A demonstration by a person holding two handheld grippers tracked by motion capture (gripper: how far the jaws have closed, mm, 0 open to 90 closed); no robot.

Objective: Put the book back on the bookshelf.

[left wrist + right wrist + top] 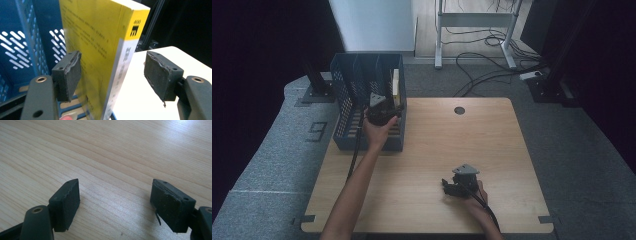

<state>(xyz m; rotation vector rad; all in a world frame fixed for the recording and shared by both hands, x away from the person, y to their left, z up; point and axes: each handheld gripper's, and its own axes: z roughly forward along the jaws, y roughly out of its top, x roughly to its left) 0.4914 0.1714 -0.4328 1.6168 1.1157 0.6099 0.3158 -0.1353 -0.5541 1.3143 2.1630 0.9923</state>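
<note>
A yellow book (pixel 100 47) with a grey-and-white spine stands upright in the blue slotted basket (pixel 22 45), in its right-hand compartment. My left gripper (pixel 112 65) straddles the book's spine edge with its jaws open: the left pad (pixel 71 75) lies close against the cover, while the right pad (pixel 160 75) is well clear of the spine. From above, the left gripper (pixel 382 111) hovers over the basket (pixel 343 82) beside the book (pixel 396 86). My right gripper (pixel 447 186) rests low over the bare wooden table (pixel 112 150), open with nothing between its pads.
The basket sits on the table's (pixel 452 145) far left corner, with dividers inside. A round cable hole (pixel 459 110) marks the far middle of the tabletop. Beyond the table are loose cables (pixel 484 62) and a white desk frame (pixel 472 20) on grey carpet.
</note>
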